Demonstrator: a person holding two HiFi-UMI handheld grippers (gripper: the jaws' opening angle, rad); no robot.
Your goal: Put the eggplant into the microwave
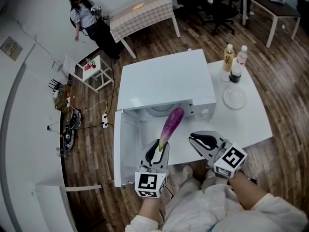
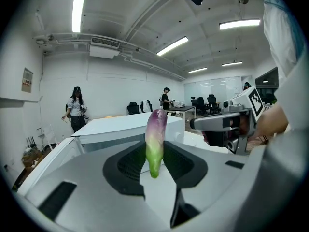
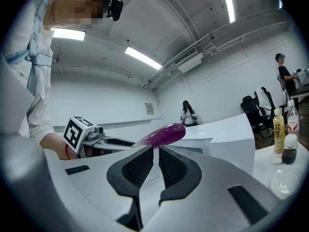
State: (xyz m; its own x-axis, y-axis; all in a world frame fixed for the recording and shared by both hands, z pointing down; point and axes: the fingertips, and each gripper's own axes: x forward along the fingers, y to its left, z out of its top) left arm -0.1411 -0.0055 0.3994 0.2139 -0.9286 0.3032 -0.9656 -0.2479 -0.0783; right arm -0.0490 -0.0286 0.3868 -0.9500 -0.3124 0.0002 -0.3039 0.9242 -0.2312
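Grips eggplant [image 2: 155, 129] by green stem tip only in left gripper [image 2: 154, 154], bulk beyond the fingertips; right gripper [image 3: 155, 151] closed, empty. Could pivot, slip, or clip microwave [image 1: 166, 79] opening.

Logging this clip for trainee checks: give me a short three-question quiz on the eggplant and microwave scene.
1. True or false: the microwave door is shut.
2. Which part of the eggplant do the left tongs grip? A green stem end; B purple tip; C middle.
3. Fill in: the right tongs hold ____.
Key: 1 false, it stands open; 2 A; 3 nothing.
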